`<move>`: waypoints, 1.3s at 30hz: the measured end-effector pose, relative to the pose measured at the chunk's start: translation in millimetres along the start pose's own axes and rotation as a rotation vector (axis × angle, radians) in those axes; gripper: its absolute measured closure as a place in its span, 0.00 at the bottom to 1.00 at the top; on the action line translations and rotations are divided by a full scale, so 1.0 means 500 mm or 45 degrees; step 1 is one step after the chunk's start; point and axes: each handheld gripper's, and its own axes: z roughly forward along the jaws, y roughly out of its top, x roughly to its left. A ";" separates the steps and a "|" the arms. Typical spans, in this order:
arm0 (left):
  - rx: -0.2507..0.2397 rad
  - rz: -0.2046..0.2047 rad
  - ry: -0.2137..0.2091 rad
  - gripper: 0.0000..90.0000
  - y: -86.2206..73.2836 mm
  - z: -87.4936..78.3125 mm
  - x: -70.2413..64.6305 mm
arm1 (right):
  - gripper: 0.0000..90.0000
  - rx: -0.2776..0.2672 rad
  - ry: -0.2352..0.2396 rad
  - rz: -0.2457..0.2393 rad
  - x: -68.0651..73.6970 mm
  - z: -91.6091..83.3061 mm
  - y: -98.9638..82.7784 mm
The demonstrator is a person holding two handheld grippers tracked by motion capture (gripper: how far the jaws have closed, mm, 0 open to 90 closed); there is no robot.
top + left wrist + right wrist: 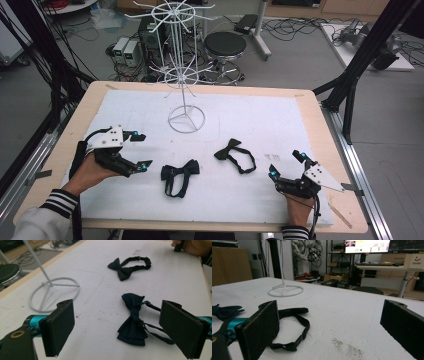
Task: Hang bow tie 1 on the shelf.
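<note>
Two black bow ties lie on the white mat on the desk (305, 100). The dark bow tie (180, 175) is near the front edge, a bit left of the middle. The other bow tie (234, 155) lies to its right, a little farther back, with its strap in a loop.

The left claw (141, 151) is wide open near the left edge, just beside the dark bow tie, and holds nothing. The right claw (286, 164) is wide open near the right edge, close to the looped strap, and holds nothing.

A white wire stand (186, 119) sits toward the back edge.
</note>
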 end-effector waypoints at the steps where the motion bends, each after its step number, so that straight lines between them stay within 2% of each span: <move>1: 0.039 0.014 -0.024 0.15 0.006 0.012 -0.001 | 0.01 0.000 0.000 -0.001 0.000 0.000 0.000; 2: 0.069 0.032 -0.032 0.15 0.009 0.018 -0.001 | 0.01 0.000 0.000 0.000 0.000 0.000 0.000; 4: 0.087 0.034 -0.034 0.15 0.012 0.025 -0.002 | 0.01 -0.001 -0.002 0.000 0.000 0.000 0.000; 6: 0.148 0.049 -0.058 0.15 0.022 0.041 -0.003 | 0.01 0.001 -0.001 0.004 0.001 0.000 0.000; 8: 0.154 0.045 -0.062 0.15 0.025 0.047 -0.004 | 0.02 0.000 -0.002 0.003 0.001 -0.001 0.000; 10: 0.221 0.065 -0.086 0.15 0.035 0.062 -0.006 | 0.01 0.002 -0.002 0.007 0.001 -0.001 0.000; 12: 0.237 0.066 -0.094 0.16 0.037 0.067 -0.007 | 0.01 0.001 -0.002 0.002 0.000 -0.001 0.000; 17: 0.355 0.094 -0.124 0.16 0.049 0.099 -0.013 | 0.01 0.000 0.001 0.010 0.001 -0.001 0.000; 23: 0.444 0.103 -0.149 0.17 0.056 0.135 -0.017 | 0.01 -0.008 -0.003 0.001 -0.001 -0.001 0.000; 24: 0.475 0.117 -0.159 0.17 0.057 0.139 -0.015 | 0.01 -0.008 -0.003 0.001 -0.001 -0.001 0.000; 26: 0.495 0.107 -0.154 0.18 0.056 0.149 -0.017 | 0.01 -0.008 -0.002 0.003 -0.001 -0.001 0.000; 29: 0.520 0.093 -0.174 0.18 0.056 0.163 -0.018 | 0.01 -0.006 0.000 0.009 -0.001 -0.002 0.000; 31: 0.560 0.101 -0.190 0.18 0.054 0.175 -0.019 | 0.01 -0.006 0.000 0.009 -0.001 -0.002 0.000; 39: 0.605 0.117 -0.215 0.25 0.057 0.200 -0.030 | 0.01 -0.008 0.001 0.013 -0.001 -0.002 -0.001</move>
